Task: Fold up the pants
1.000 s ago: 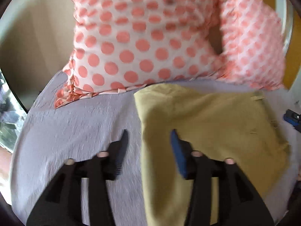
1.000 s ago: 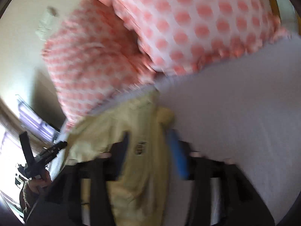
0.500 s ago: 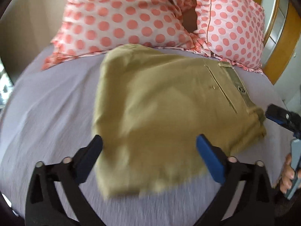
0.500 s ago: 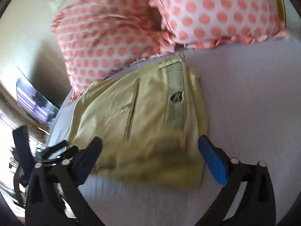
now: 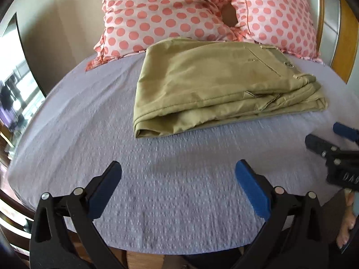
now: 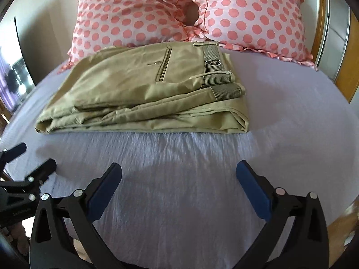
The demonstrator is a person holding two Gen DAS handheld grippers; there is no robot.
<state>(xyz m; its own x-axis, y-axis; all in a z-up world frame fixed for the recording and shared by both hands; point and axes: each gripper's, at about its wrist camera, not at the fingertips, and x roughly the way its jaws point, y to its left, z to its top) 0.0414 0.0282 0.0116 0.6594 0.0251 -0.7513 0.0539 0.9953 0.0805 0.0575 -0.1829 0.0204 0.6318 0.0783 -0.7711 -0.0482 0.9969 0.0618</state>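
Both your left tool (image 5: 178, 177) and right tool (image 6: 178, 177) were spread wide and empty. The folded pants (image 6: 143, 89) lay ahead of both tools on the bed (image 6: 179, 168), touching the pillows (image 6: 190, 11). Any re-grip risked dragging loose layers apart.

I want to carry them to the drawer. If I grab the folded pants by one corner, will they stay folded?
Probably not. The pants are soft cloth in loose stacked layers, so they would likely flop open. They look light and should slide easily on the bedsheet.
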